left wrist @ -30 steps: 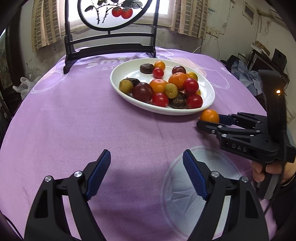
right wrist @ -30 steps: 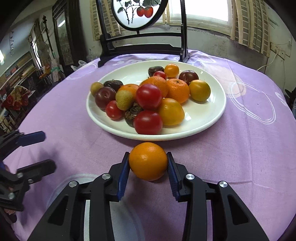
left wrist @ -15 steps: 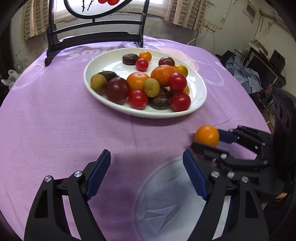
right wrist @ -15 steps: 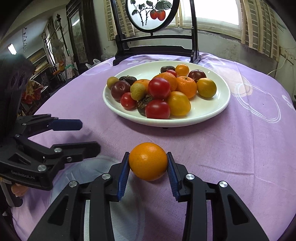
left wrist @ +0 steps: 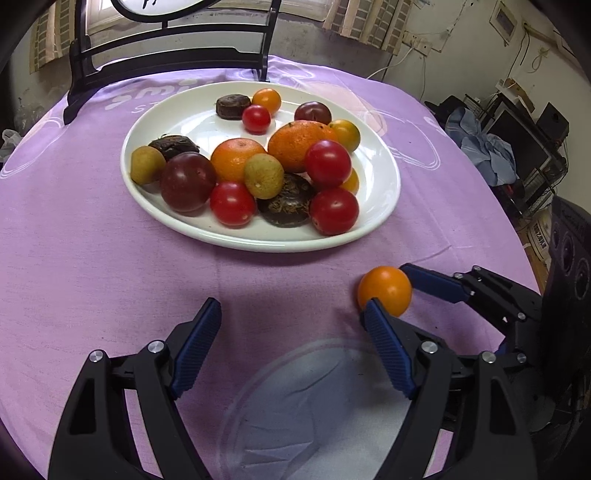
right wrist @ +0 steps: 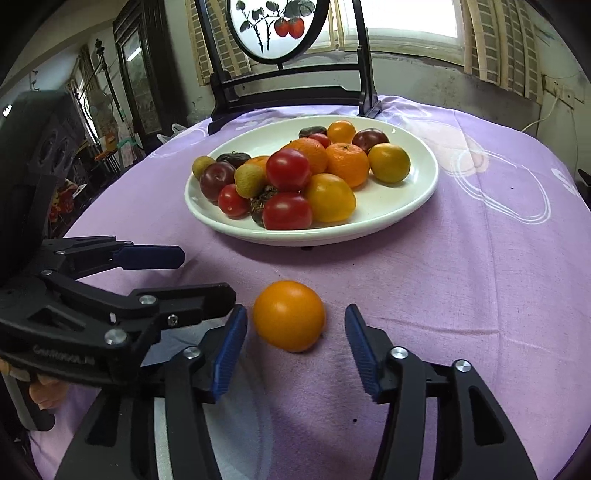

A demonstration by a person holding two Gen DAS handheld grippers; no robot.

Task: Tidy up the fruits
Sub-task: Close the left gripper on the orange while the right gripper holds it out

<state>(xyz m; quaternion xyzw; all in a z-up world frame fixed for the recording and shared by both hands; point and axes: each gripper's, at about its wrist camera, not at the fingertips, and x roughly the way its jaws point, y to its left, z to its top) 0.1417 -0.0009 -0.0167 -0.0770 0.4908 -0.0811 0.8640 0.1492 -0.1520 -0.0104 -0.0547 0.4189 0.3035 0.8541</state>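
A small orange (right wrist: 289, 315) lies on the purple tablecloth between the spread jaws of my right gripper (right wrist: 295, 341), which is open and no longer touches it. The orange also shows in the left wrist view (left wrist: 384, 290), with the right gripper (left wrist: 402, 291) around it. My left gripper (left wrist: 291, 350) is open and empty just left of it, and shows in the right wrist view (right wrist: 199, 277). A white plate (left wrist: 384, 199) (right wrist: 413, 206) behind holds several tomatoes, oranges, plums and dark fruits.
A dark wooden stand with a round painted panel (right wrist: 280, 29) stands behind the plate at the table's far edge. A pale round print (left wrist: 317, 406) marks the cloth under the grippers. Clutter and a speaker (left wrist: 569, 243) lie off the table's right side.
My right gripper opened and let the orange go onto the cloth. Both grippers pulled back towards the near edge, and the left gripper moved closer to the right one.
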